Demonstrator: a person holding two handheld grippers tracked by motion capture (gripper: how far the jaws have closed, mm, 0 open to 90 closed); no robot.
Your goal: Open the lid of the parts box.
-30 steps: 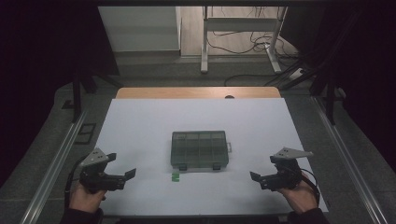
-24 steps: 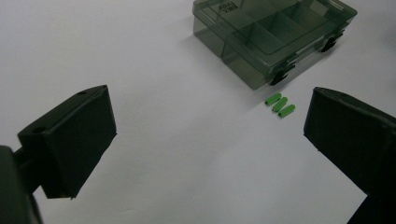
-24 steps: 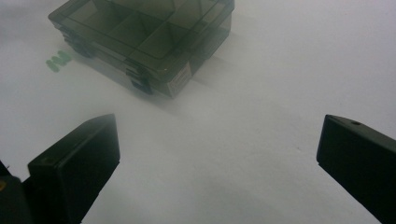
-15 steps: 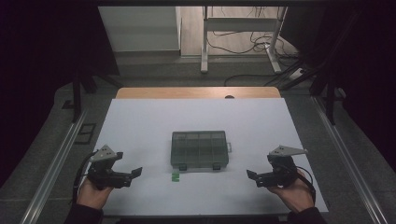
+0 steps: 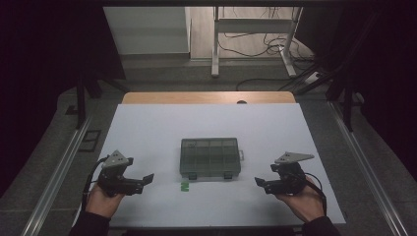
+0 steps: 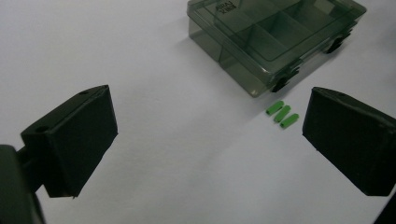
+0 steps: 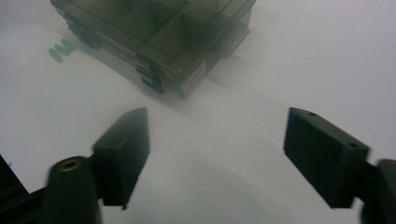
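Note:
A smoky transparent compartment box [image 5: 210, 157] lies shut in the middle of the white table [image 5: 147, 128]. Three small green pieces [image 5: 185, 186] lie side by side just in front of its left corner. My left gripper [image 5: 145, 179] rests low at the front left, pointing toward the box [image 6: 275, 32] and the green pieces [image 6: 282, 114], open with bare table between its jaws. My right gripper [image 5: 259, 183] is at the front right, facing the box [image 7: 159, 32]. Its jaws have just been closing but still stand apart, with nothing between them [image 7: 217, 140]. The green pieces [image 7: 61, 49] lie beyond the box.
The table's wooden far edge [image 5: 206, 97] borders a floor with cables and a metal stand [image 5: 253, 44]. Metal rails [image 5: 59, 167] run along both sides of the table. A hand holds each gripper near the front edge.
Both grippers have edged slightly inward toward the box, the left one a little more. The box and green pieces have stayed put.

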